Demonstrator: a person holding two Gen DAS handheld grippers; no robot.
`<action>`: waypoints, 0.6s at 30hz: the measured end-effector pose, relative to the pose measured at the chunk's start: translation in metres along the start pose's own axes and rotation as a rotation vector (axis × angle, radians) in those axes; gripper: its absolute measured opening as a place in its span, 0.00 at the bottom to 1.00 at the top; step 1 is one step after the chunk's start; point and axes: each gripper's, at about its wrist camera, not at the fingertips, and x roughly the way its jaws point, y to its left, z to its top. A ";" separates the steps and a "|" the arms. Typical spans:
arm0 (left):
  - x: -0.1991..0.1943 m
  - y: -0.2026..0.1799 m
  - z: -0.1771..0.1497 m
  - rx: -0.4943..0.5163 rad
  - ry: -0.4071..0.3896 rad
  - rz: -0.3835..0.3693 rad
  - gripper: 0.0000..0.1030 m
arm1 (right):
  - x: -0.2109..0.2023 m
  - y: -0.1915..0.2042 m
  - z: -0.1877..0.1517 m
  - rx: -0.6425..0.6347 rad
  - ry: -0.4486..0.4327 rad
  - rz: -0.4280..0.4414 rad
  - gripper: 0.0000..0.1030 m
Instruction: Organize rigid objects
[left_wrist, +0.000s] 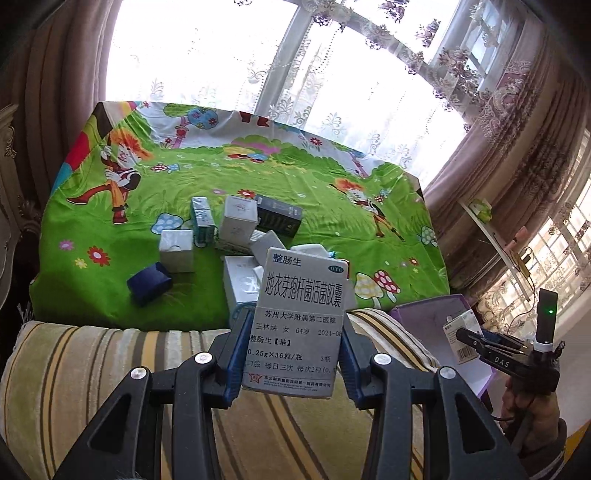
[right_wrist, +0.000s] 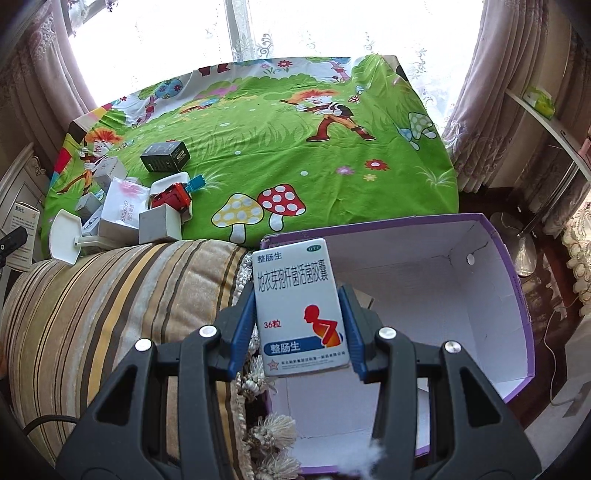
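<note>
Clearly both grippers are loaded. The left gripper (left_wrist: 291, 328) has its blue-padded fingers (left_wrist: 236, 354) clamped on the long edges of a white cardboard medicine box with a printed pharmacy label (left_wrist: 297, 325), held above the striped velvet cushion (left_wrist: 92, 369), away from the heap of small cartons (left_wrist: 236, 236) on the green cartoon-print cloth (left_wrist: 258, 177) covering the surface. The right gripper (right_wrist: 301, 325) is likewise clamped on a second white medicine box with a red figure on its face (right_wrist: 301, 310), which hangs over the near-left corner of the open purple-sided cardboard box with a white interior (right_wrist: 424, 295); that container looks empty.

Risks, as I judge them: each carton is pinched only along its lower half, so it could pivot or slide out if the wrist tips. Releasing the right one this near the rim might land it on the cushion's tassels (right_wrist: 273, 432) rather than inside. With both hands heading for one container, the grippers could also collide over it.
</note>
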 end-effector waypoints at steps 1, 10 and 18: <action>0.001 -0.009 -0.003 0.015 0.007 -0.021 0.43 | -0.003 -0.001 -0.003 0.001 -0.006 -0.010 0.47; 0.022 -0.078 -0.021 0.118 0.084 -0.156 0.43 | -0.027 -0.027 -0.022 0.051 -0.054 -0.106 0.47; 0.044 -0.128 -0.032 0.203 0.149 -0.223 0.43 | -0.028 -0.050 -0.035 0.100 -0.049 -0.132 0.47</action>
